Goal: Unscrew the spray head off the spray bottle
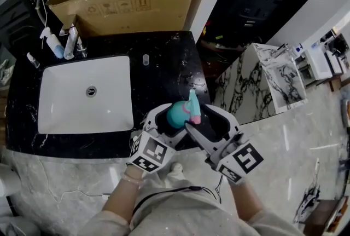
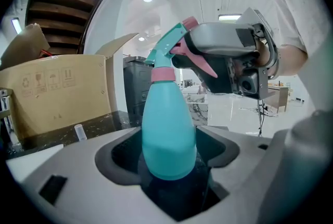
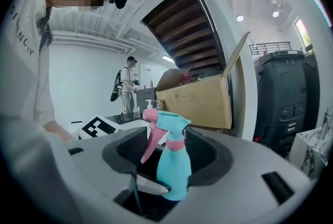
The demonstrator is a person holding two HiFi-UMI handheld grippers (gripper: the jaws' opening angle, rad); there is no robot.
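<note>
**Spray bottle being held upright, spray head sitting between loose jaws**

The spray bottle (image 2: 169, 134) is standing clamped by its belly in the left hand-held gripper (image 2: 169, 154). Its spray head (image 3: 173, 122), above that grip, is sitting between the right hand-held gripper's (image 3: 169, 156) parted jaws, which do not seem to be pinching it. Closing on the pink trigger (image 3: 149, 139) instead of the collar (image 3: 175, 144) risks spraying or slipping. Hard twisting risks spinning the smooth bottle loose, toward the desk (image 1: 164, 54) below both grippers.

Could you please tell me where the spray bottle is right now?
Centre of the head view: the spray bottle is gripped by the left gripper, above the front right corner of the black counter, right of the sink.
</note>
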